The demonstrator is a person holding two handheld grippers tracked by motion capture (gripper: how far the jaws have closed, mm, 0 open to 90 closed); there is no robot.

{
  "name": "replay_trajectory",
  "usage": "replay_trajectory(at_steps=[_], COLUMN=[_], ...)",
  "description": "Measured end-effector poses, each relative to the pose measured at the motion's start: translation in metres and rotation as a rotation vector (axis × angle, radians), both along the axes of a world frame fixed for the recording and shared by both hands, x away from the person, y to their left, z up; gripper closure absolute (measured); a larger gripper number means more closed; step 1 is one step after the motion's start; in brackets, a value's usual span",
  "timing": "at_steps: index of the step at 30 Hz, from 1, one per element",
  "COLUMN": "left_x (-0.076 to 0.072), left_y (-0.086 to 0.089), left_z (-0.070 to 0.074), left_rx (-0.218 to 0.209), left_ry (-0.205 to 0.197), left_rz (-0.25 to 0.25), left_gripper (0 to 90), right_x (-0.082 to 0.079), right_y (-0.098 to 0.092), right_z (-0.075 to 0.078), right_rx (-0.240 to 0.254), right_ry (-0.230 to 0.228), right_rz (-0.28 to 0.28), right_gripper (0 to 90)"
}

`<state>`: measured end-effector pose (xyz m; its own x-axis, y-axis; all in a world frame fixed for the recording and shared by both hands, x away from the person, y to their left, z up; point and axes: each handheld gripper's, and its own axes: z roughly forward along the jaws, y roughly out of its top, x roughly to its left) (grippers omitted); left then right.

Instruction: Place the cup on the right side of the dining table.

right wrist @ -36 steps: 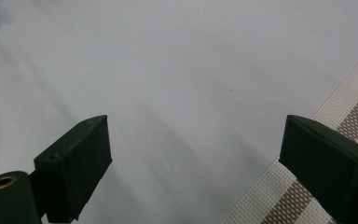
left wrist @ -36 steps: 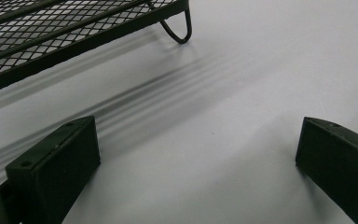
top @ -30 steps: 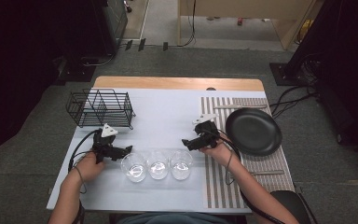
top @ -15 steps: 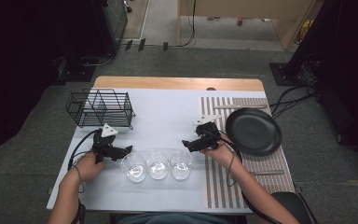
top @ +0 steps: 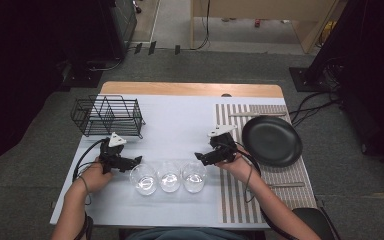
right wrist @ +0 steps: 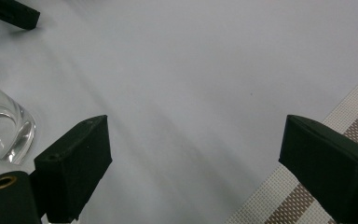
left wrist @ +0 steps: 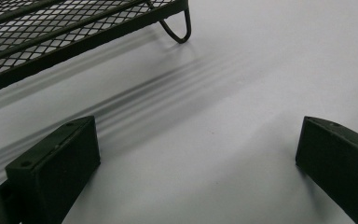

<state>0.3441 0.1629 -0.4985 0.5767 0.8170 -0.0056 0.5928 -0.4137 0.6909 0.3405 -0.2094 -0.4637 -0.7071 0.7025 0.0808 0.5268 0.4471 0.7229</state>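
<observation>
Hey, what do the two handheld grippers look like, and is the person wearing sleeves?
Both the left gripper and right gripper are black, each topped by a grey three-cornered plate and trailing a black cable. Their jaws are blocky black pads. The forearms are bare, with no sleeves visible.

You've got a black wire rack [top: 107,116] at far left of the table [top: 180,117], black plate [top: 272,140] on striped mat [top: 280,180] at right, w/ cutlery [top: 247,114] beyond.

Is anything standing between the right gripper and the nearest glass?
Nothing visible does. The right gripper is open beside the right glass, with only bare white table between them. The black plate lies on its far side.
</observation>
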Motion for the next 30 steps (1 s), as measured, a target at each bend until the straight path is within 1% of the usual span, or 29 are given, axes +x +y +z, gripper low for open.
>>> replay_trajectory(at_steps=[3,13,17,23,30], left_x=[0.000,0.000,0.000,0.000,0.000], left_y=[0.000,0.000,0.000,0.000,0.000], left_z=[0.000,0.000,0.000,0.000,0.000], left_rx=[0.000,0.001,0.001,0.002,0.002], left_ry=[0.000,0.000,0.000,0.000,0.000], left_rz=[0.000,0.000,-0.001,-0.001,0.000], left_gripper=[0.0,0.0,0.0,0.0,0.0], right_x=[-0.001,-0.004,-0.005,-0.007,-0.009], right_y=[0.000,0.000,0.000,0.001,0.000], right_z=[0.002,0.004,0.006,0.007,0.012], right_rx=[0.010,0.013,0.020,0.014,0.024], right_ry=[0.002,0.005,0.000,-0.009,-0.018], right_rz=[0.000,0.014,0.016,0.029,0.032], right_gripper=[9.0,9.1,9.1,9.1,9.1])
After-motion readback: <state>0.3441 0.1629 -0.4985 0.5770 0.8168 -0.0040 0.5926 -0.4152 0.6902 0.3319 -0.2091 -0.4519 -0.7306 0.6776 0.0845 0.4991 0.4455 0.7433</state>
